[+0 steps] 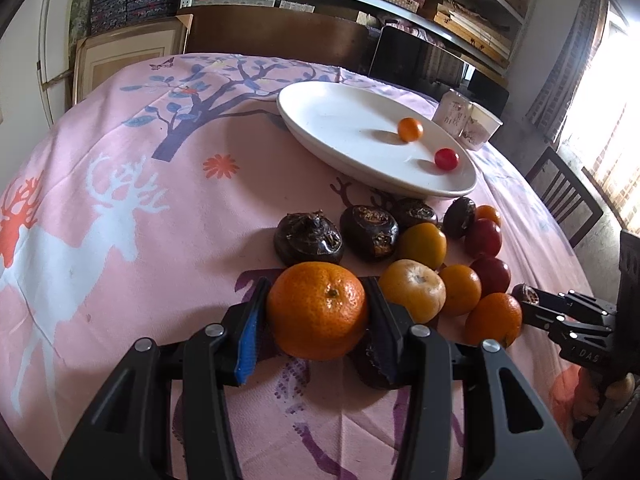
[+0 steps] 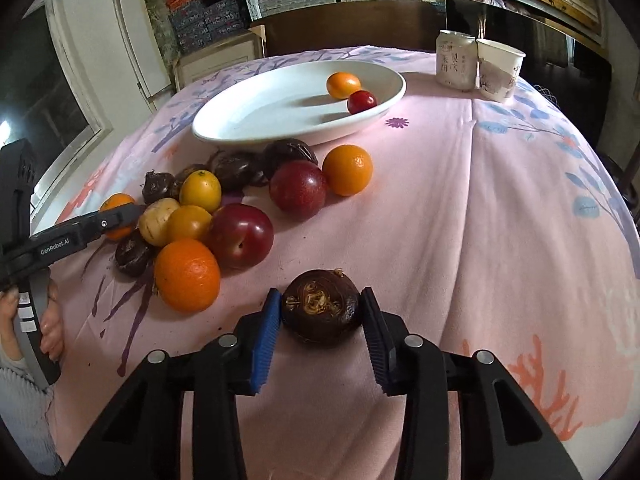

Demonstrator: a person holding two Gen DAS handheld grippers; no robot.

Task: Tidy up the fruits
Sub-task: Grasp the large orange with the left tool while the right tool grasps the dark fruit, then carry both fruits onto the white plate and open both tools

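My left gripper (image 1: 318, 308) is shut on a large orange mandarin (image 1: 317, 310) at the near edge of a fruit pile. My right gripper (image 2: 320, 312) is shut on a dark brown water chestnut (image 2: 320, 307), apart from the pile; it also shows at the right of the left wrist view (image 1: 527, 294). The pile holds dark chestnuts (image 1: 308, 238), yellow fruits (image 1: 422, 245), red plums (image 2: 240, 236) and oranges (image 2: 187, 275). A white plate (image 1: 344, 128) behind the pile holds a small orange fruit (image 1: 410, 129) and a small red fruit (image 1: 446, 159); the plate also shows in the right wrist view (image 2: 256, 116).
A pink patterned cloth (image 2: 480, 200) covers the round table. A white jar (image 2: 456, 60) and a paper cup (image 2: 499, 70) stand at the far right behind the plate. A dark chair (image 1: 564, 200) stands by the table's right edge. Shelves fill the back wall.
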